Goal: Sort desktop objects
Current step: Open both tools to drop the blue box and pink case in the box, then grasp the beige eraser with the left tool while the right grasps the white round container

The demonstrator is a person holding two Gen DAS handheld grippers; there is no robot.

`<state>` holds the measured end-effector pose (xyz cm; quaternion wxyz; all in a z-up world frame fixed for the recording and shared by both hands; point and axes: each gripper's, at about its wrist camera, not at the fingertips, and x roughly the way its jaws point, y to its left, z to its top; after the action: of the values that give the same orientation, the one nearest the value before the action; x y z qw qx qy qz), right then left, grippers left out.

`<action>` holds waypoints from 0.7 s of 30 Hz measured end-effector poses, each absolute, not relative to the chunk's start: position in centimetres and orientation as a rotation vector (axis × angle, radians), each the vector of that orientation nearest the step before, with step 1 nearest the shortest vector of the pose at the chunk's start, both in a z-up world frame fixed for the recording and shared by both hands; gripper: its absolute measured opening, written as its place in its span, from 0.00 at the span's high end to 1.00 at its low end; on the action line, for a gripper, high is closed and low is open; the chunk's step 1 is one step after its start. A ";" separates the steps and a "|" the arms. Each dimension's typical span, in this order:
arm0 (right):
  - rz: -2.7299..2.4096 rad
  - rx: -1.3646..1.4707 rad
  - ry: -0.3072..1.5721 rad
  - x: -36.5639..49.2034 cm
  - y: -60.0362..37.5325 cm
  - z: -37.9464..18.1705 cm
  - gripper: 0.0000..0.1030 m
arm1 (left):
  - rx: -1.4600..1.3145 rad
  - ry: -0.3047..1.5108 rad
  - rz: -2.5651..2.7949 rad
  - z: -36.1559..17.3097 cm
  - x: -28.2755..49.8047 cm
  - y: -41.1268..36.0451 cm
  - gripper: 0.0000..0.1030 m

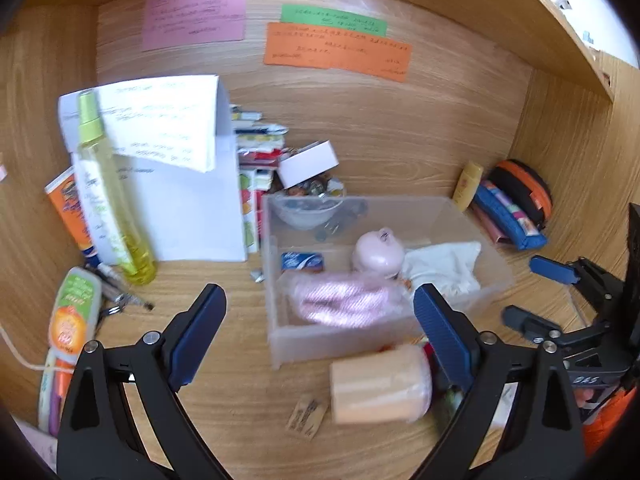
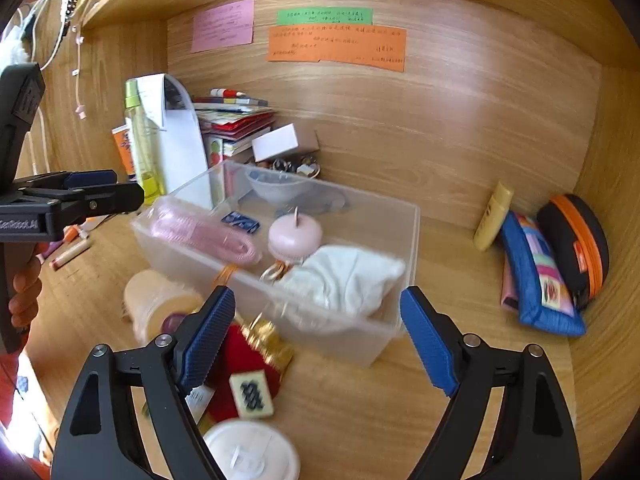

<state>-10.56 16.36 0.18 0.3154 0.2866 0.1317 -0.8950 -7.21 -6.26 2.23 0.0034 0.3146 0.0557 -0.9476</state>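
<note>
Left gripper (image 1: 320,316) and right gripper (image 2: 318,320): fingers wide, nothing held. One clear plastic bin (image 2: 360,344) on the worktop (image 2: 360,420) holds one pink coil, one pink fan, one white cloth. Three notes on the back wall. Mahjong tile (image 2: 251,394) only in right view.

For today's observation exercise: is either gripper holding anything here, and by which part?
Nothing is held. The left gripper and right gripper both stand open and empty before the clear bin.
</note>
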 end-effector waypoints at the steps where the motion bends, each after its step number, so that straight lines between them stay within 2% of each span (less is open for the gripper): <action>1: -2.351 0.764 0.342 -10.3 16.6 0.0 0.19 | 0.994 0.171 -2.959 2.0 -6.8 -6.4 0.07; 12: -2.334 0.885 0.361 -7.4 19.3 -3.0 0.19 | 1.189 0.205 -2.853 -2.6 -3.8 -8.0 0.07; 18: -2.300 0.961 0.301 -6.1 20.6 -4.3 0.19 | 1.287 0.140 -2.803 -5.0 -2.9 -7.4 0.07; 20: -2.290 0.968 0.315 -5.4 20.5 -4.7 0.19 | 1.318 0.135 -2.784 -5.6 -3.2 -7.3 0.10; 21: -2.282 0.973 0.324 -5.2 20.4 -4.9 0.19 | 1.332 0.139 -2.774 -5.8 -3.4 -7.3 0.17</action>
<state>-5.19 20.41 -4.92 0.3146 0.3692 0.1229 -0.8658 -3.43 -7.34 -5.84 0.0308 0.4322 0.0451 -0.9001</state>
